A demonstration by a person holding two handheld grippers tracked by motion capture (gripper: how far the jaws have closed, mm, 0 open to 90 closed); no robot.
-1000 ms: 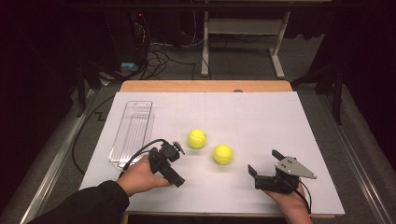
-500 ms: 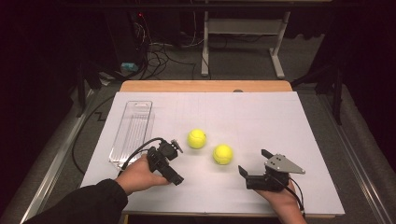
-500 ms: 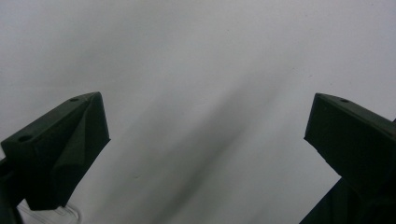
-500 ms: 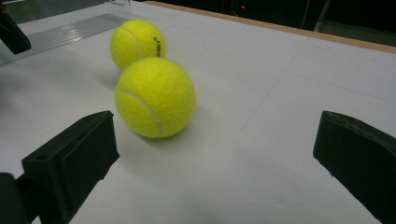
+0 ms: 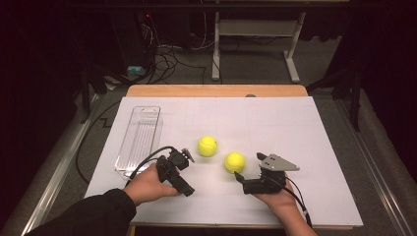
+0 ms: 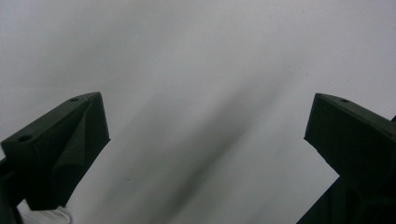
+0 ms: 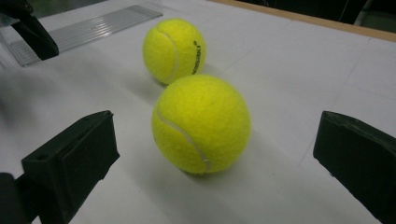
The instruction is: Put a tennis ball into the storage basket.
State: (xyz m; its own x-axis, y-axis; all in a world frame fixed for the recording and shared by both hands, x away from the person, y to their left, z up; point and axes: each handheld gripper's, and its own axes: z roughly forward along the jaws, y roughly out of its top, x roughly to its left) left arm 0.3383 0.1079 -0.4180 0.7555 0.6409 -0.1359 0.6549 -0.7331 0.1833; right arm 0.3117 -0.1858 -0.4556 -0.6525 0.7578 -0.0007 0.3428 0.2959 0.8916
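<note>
Just before the open right hand-held gripper (image 7: 210, 154), a tennis ball (image 7: 201, 123).

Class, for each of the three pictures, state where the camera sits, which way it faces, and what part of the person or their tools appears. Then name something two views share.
High view: above the person's side, facing forward and down on the table; both hands, left gripper, right gripper.
Left gripper view: on the left gripper, facing bare white surface; its open jaws.
Right gripper view: on the right gripper, facing the nearer ball; its open jaws.
Shared: high and right gripper views show both tennis balls and the clear tray.
</note>
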